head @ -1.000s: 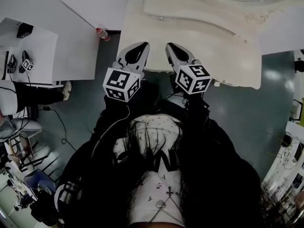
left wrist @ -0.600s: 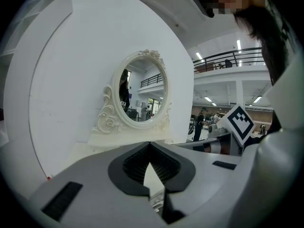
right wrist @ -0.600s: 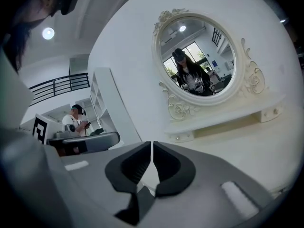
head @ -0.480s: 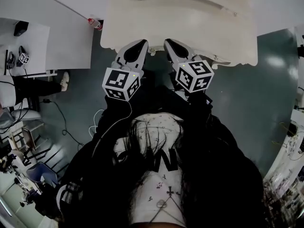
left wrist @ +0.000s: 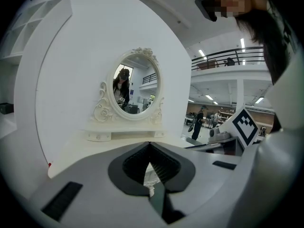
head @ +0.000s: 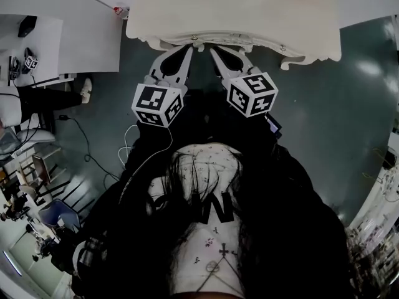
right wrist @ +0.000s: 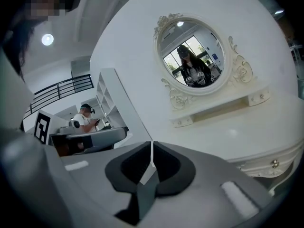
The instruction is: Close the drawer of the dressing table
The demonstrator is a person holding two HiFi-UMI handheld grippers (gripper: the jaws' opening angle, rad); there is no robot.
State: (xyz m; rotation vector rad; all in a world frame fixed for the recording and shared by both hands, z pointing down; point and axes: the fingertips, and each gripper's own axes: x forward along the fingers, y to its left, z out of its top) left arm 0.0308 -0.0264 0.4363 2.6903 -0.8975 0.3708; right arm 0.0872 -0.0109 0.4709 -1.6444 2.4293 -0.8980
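The cream dressing table (head: 249,11) fills the top of the head view; its carved front edge carries small knobs (head: 194,37). My left gripper (head: 187,50) and right gripper (head: 214,50) are side by side, both shut and empty, with their tips at that front edge. In the left gripper view the shut jaws (left wrist: 149,146) point over the tabletop at the oval mirror (left wrist: 133,87). The right gripper (right wrist: 152,146) is aimed at the same mirror (right wrist: 192,61), and a drawer knob (right wrist: 274,164) shows on the front at lower right. Whether the drawer stands out from the front I cannot tell.
A white desk (head: 62,48) stands left of the dressing table, with a red-capped bottle (head: 118,9) between them. Cables (head: 81,161) lie on the grey floor at left. The person's dark clothing fills the lower head view. Other people (right wrist: 85,120) stand far behind.
The table has slid up in the head view. Both grippers, earlier reaching over the tabletop, now have their tips at its front edge. They stay shut.
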